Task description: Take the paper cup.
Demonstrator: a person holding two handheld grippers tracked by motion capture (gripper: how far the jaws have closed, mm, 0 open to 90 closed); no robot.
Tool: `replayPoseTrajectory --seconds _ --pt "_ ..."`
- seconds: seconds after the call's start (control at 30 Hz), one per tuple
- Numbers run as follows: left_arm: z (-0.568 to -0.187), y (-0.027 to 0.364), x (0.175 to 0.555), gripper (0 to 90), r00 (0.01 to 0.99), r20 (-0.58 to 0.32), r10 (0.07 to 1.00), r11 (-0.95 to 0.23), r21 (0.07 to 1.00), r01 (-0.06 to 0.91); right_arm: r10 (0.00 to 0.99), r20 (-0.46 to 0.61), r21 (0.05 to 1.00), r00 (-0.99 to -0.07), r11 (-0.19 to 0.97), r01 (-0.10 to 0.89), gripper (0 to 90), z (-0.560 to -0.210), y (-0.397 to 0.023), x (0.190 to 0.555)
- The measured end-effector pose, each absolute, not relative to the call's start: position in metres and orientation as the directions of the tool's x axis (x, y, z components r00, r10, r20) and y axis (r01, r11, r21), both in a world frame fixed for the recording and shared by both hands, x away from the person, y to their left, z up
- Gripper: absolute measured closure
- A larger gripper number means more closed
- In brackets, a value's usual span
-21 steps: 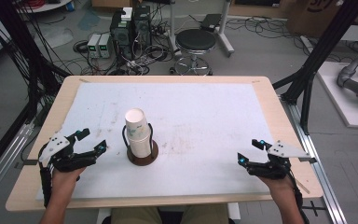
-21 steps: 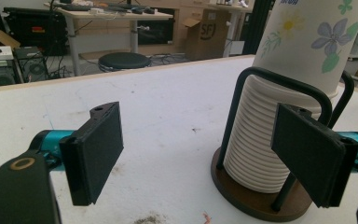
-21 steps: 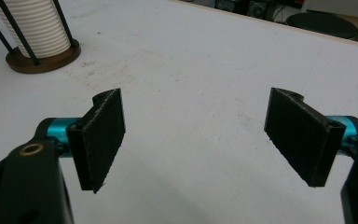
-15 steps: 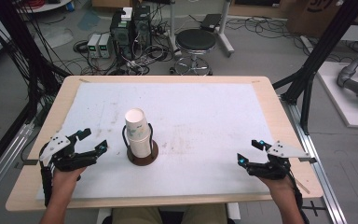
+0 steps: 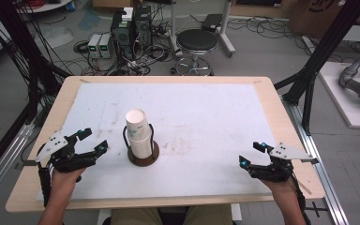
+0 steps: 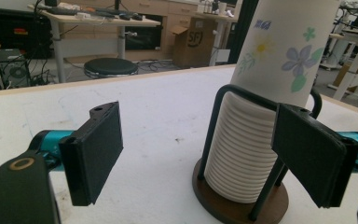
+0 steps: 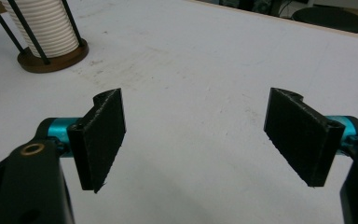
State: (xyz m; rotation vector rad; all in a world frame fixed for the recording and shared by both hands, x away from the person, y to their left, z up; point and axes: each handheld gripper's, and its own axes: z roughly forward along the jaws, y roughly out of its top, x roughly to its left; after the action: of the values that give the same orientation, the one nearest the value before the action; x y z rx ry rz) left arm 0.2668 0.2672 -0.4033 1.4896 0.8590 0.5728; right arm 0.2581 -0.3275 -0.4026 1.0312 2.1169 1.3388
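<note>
The cup stack (image 5: 139, 138) stands in its holder (image 5: 143, 157) left of the tabletop's (image 5: 206, 117) middle. Left hand-held gripper (image 5: 95, 140) and right hand-held gripper (image 5: 251, 154) gape wide, empty, near the front edge's 2 corners.

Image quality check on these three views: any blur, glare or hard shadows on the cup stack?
High view: even overhead light, soft and slightly grainy, no glare, only a faint shadow at the cup stack. Left gripper view: stack fairly sharp, its top cropped by the frame edge; near jaws a bit soft. Right gripper view: flat light, white table near washed out, stack cut off in the corner.
</note>
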Motion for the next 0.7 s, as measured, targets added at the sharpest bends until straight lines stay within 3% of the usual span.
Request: replayPoseTrajectory --seconds 0.7 --pt "-0.346 0.23 0.286 16.0 0.74 -0.121 0.661 -0.002 0.987 0.163 0.756 0.04 0.887 -0.653 0.274 0.372 21.1 -0.401 -0.32 0.259"
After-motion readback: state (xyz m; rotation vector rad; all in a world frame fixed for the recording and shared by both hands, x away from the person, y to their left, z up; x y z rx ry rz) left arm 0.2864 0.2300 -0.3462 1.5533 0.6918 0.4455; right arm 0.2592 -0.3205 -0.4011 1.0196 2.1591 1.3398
